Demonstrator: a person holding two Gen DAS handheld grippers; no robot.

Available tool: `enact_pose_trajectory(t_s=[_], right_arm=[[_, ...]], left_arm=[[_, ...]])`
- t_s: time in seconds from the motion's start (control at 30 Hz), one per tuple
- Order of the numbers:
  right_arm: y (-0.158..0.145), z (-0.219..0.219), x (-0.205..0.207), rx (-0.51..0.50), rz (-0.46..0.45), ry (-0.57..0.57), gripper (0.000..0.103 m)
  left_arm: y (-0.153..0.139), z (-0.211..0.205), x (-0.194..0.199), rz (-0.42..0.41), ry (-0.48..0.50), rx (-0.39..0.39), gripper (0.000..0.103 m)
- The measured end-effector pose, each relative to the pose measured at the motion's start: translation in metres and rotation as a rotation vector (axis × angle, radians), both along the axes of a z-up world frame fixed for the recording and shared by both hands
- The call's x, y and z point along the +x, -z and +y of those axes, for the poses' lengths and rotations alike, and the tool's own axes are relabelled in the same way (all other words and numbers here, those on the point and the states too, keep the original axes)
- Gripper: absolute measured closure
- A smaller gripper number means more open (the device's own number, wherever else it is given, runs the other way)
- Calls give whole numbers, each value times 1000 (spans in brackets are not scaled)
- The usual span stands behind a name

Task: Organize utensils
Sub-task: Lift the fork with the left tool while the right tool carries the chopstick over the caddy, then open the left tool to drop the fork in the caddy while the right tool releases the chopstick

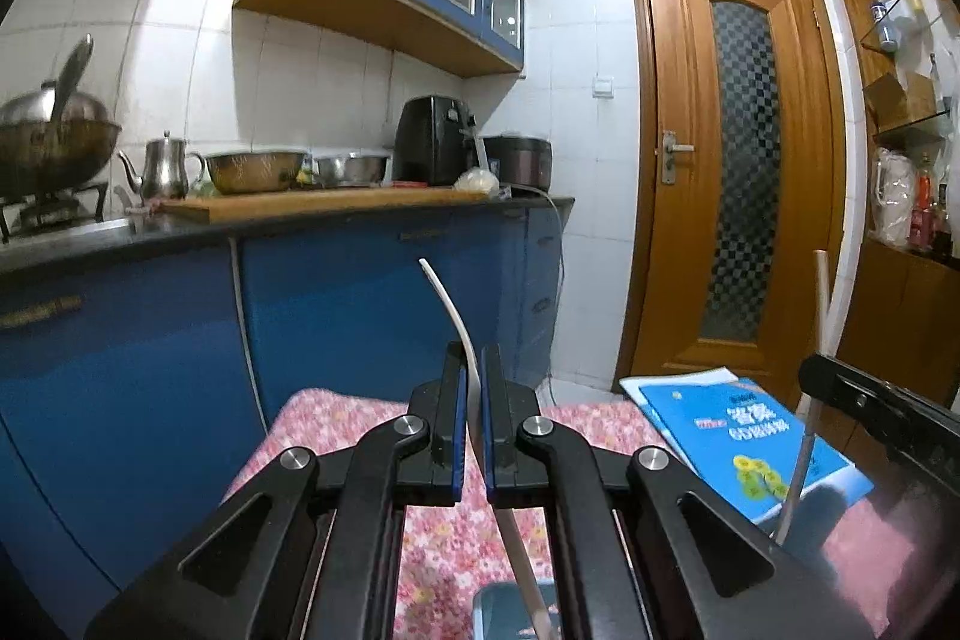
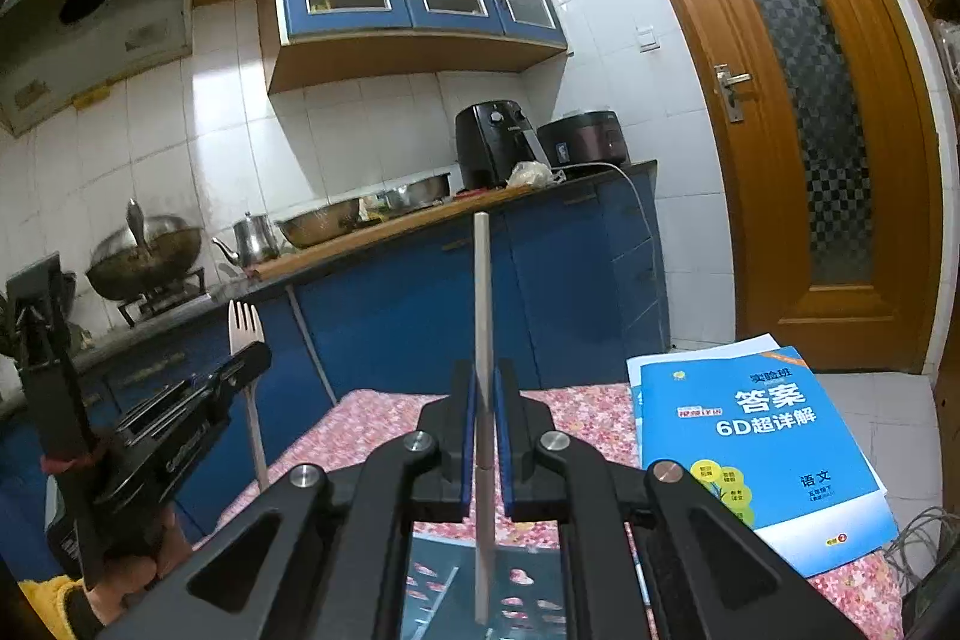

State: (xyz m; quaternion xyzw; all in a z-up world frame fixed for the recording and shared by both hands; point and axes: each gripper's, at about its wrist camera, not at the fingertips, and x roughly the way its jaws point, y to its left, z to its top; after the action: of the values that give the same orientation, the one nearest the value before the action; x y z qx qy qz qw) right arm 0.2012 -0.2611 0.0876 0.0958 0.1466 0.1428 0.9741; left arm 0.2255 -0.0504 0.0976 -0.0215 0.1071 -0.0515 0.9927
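While the left gripper (image 1: 474,424) stands raised over the flowered bench (image 1: 336,418), its fingers (image 1: 451,418) are pressed together on the handle of a pale fork (image 1: 459,334) — seen edge-on from the left wrist, and from the right wrist at nine o'clock with tines up, its prongs clear above the black fingers. The right gripper (image 2: 485,436) has its blue-padded fingers (image 2: 467,436) closed on a slim chopstick (image 2: 482,316), held upright and pointing to twelve o'clock, its lower end hanging over a glassy tray (image 2: 432,580) at six o'clock. A blue workbook (image 2: 762,448) lies on the bench at three o'clock of the right gripper. Beyond, at twelve o'clock, the kitchen counter (image 2: 420,220) carries a black air fryer (image 2: 492,142) and steel bowls — well apart from both utensils.
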Motion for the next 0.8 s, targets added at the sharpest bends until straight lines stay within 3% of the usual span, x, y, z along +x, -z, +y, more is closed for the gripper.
enact_pose_trajectory(t_s=[0.23, 0.43, 0.47, 0.53, 0.57, 0.8], right_arm=[[19, 7, 4, -40, 53, -16, 95], [27, 9, 3, -28, 101, -31, 93], [27, 9, 2, -28, 106, -25, 91], [25, 7, -2, -13, 103, -20, 72], [22, 6, -5, -5, 98, -20, 68], [-1, 6, -28, 0, 57, -13, 64]], left_arm=[[25, -3, -1, 43, 25, 5, 101], [29, -8, -11, 67, 68, 13, 100], [28, -8, -11, 76, 75, 11, 97], [28, -8, -14, 101, 94, -4, 77], [26, -8, -15, 109, 105, -11, 74], [11, -5, -34, 122, 131, -21, 66]])
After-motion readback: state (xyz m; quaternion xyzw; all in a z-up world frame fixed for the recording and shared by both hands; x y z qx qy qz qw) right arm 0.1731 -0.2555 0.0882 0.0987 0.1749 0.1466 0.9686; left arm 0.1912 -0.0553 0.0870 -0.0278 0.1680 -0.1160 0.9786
